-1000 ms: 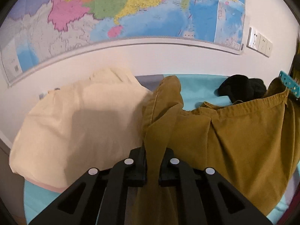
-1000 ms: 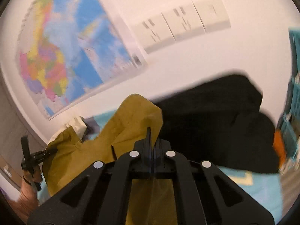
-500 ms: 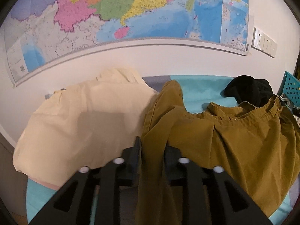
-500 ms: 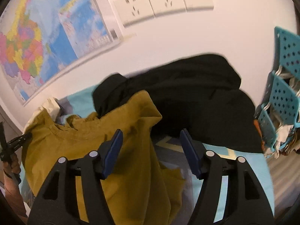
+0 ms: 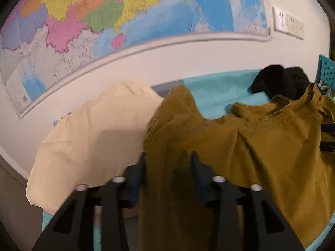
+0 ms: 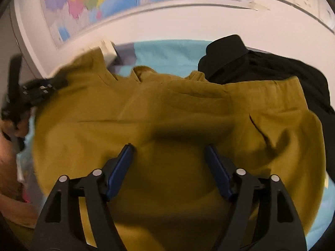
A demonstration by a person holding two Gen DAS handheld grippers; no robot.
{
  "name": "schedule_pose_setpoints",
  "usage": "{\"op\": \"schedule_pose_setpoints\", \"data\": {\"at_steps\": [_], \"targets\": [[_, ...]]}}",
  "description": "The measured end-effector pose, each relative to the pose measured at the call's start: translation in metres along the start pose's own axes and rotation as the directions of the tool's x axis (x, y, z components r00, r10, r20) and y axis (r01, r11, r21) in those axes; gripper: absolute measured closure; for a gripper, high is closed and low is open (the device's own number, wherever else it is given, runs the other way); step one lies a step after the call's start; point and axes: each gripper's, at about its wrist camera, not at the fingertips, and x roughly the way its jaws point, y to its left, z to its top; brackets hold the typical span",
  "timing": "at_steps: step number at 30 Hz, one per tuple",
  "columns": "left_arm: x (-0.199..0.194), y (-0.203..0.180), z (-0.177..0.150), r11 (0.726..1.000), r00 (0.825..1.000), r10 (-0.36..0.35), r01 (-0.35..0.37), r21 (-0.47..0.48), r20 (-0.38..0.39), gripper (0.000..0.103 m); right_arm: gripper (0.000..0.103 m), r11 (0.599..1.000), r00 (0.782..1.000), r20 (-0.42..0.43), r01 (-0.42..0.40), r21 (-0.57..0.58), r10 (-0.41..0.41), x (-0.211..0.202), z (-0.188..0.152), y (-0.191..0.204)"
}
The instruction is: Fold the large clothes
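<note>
Left gripper (image 5: 167, 161) straddles mustard garment (image 5: 261, 146); right gripper (image 6: 169, 152) spread.

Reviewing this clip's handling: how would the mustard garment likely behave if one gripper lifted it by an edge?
The mustard garment looks floppy: it lies creased and draped over the teal surface. It would probably sag and trail, perhaps dragging against the black garment it overlaps.

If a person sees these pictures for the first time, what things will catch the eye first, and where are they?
The mustard-brown garment fills the middle of both views, spread on the turquoise surface under both open grippers. Above it a colourful wall map covers the wall. A cream garment lies left of the brown one, and a black garment lies behind it on the right.
</note>
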Motion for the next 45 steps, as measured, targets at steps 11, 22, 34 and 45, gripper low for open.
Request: {"op": "schedule_pose_setpoints", "data": {"at_steps": [11,22,34,45], "targets": [[-0.004,0.023,0.016,0.992,0.999,-0.019,0.025,-0.121,0.051,0.097,0.100,0.999,0.985,0.169,-0.042,0.011,0.039,-0.034,0.025,0.001],[0.003,0.030,-0.004,0.982,0.998,-0.059,0.064,-0.178,0.033,0.062,0.081,0.999,1.000,0.021,0.008,0.046,-0.009,0.016,0.024,-0.008],[-0.024,0.023,-0.073,0.979,0.990,-0.142,0.140,-0.146,0.001,0.046,0.061,0.995,0.995,0.038,-0.092,0.044,0.090,-0.013,-0.029,0.002],[-0.058,0.045,-0.107,0.934,0.986,-0.167,0.161,-0.318,0.009,0.038,0.035,0.944,0.968,0.096,-0.198,-0.264,0.230,-0.064,-0.040,0.098]]}}
